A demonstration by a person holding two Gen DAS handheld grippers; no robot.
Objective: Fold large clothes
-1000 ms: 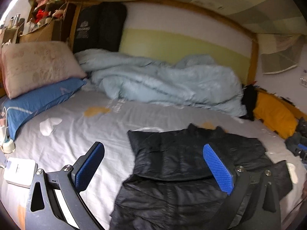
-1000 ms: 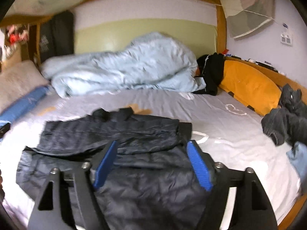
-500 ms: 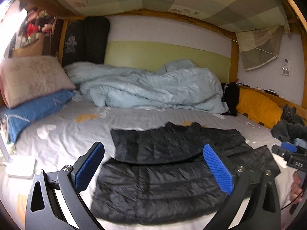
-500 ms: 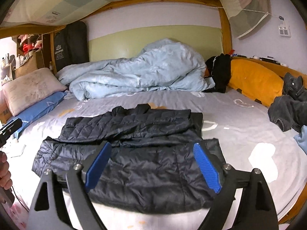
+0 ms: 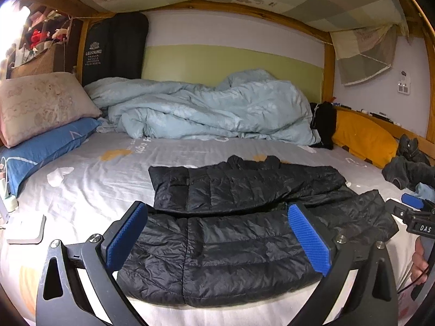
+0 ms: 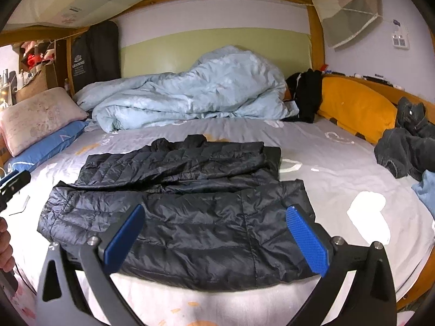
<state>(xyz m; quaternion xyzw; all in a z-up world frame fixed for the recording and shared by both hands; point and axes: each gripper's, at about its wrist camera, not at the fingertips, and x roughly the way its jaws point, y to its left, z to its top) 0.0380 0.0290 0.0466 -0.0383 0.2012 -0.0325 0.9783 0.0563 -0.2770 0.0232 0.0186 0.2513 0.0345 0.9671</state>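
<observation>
A black puffer jacket [image 5: 231,217] lies flat on the grey bedsheet [image 5: 89,184], its far part doubled over the near part. My left gripper [image 5: 217,235] hovers open over the jacket's near hem, with nothing between its blue pads. In the right wrist view the jacket [image 6: 176,203] spreads wide, the collar at the far side. My right gripper [image 6: 216,240] hangs above the near hem, its jaws opening wide and holding nothing. The right gripper [image 5: 413,203] also shows at the left wrist view's right edge, and the left gripper [image 6: 13,182] at the other view's left edge.
A crumpled light blue duvet [image 6: 190,92] fills the bed's far side. A pink pillow [image 5: 40,106] on a blue pillow [image 5: 46,149] lies at the left. An orange cushion [image 6: 356,106] and dark clothes [image 6: 405,149] lie at the right. A white device [image 5: 25,229] sits near the left edge.
Both grippers have drawn back from the jacket, so it now shows whole and smaller. The right gripper's jaws have spread wider. The jacket has not moved.
</observation>
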